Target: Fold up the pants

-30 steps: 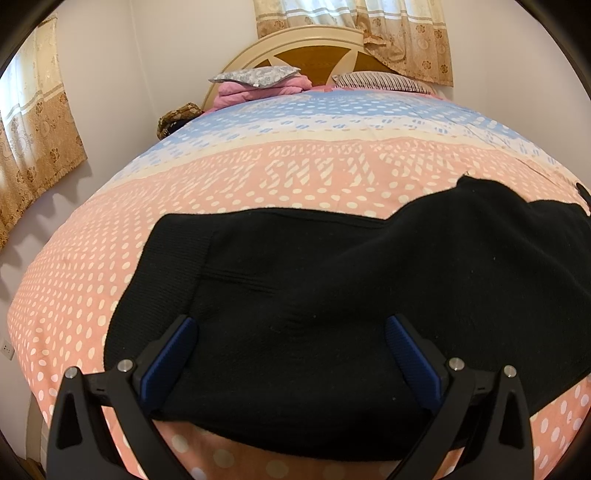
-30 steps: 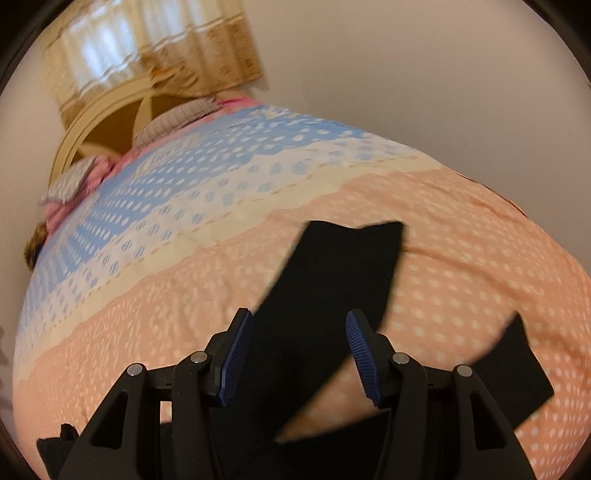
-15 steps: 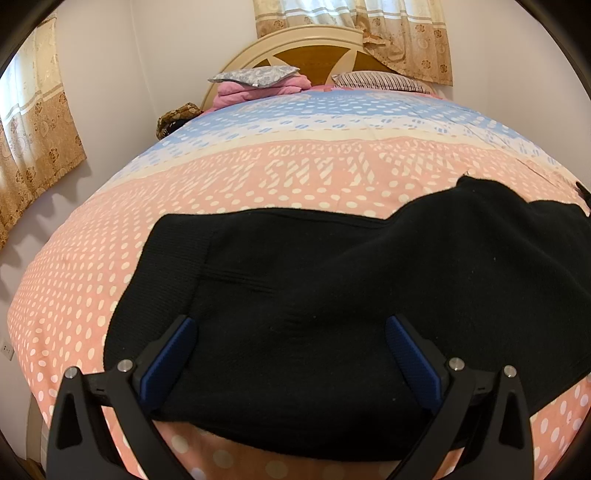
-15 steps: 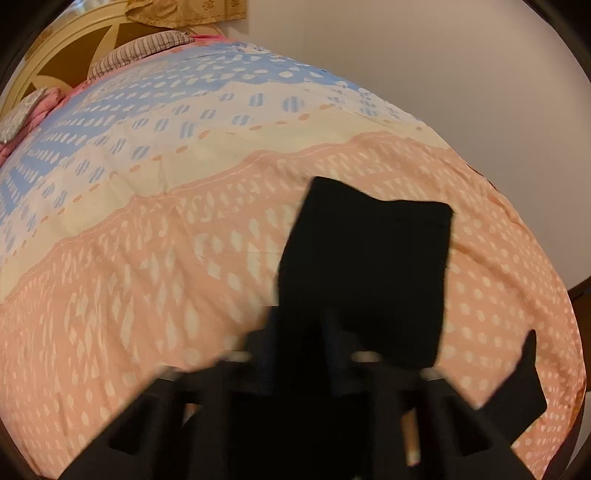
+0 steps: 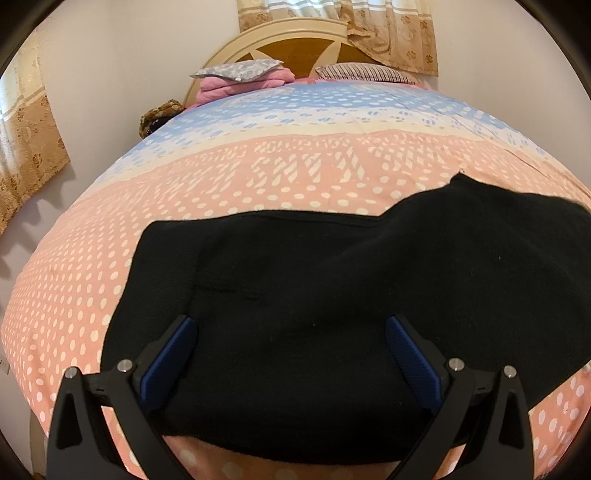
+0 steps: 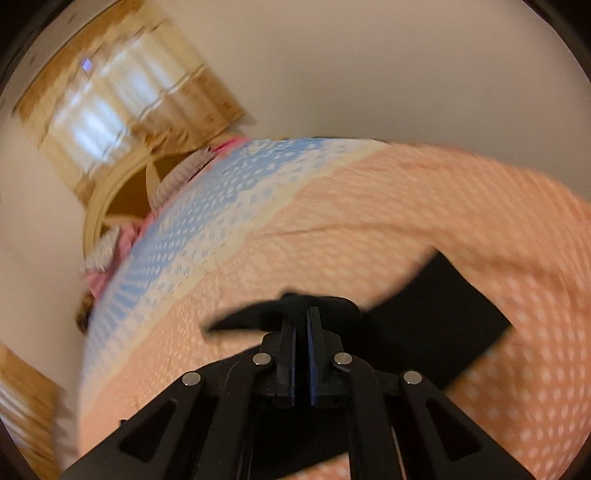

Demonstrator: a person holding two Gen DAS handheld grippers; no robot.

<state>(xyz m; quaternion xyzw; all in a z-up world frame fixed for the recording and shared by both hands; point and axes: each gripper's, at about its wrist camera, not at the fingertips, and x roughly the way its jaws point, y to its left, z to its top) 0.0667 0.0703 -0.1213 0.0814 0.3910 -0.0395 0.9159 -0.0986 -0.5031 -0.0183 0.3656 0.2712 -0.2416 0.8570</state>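
Note:
Black pants (image 5: 332, 295) lie spread across the pink dotted bedspread (image 5: 92, 277) in the left wrist view. My left gripper (image 5: 291, 332) hovers over the near part of the pants, its blue pads wide apart, nothing pinched between them. In the blurred right wrist view my right gripper (image 6: 301, 314) is shut on a bunched fold of the black pants (image 6: 443, 325), lifted off the bedspread (image 6: 406, 221). The rest of that pant leg trails away to the right behind the fingers.
A cream and brown headboard (image 5: 295, 40) with pillows (image 5: 240, 70) and a pink folded blanket stands at the far end of the bed. Patterned curtains (image 5: 388, 29) hang behind it and at the left wall. A brown object (image 5: 159, 114) sits beside the bed's far left corner.
My right gripper has closed on the pant leg's end and swung across with it, rolling as it went. The left gripper and the pants under it have stayed put.

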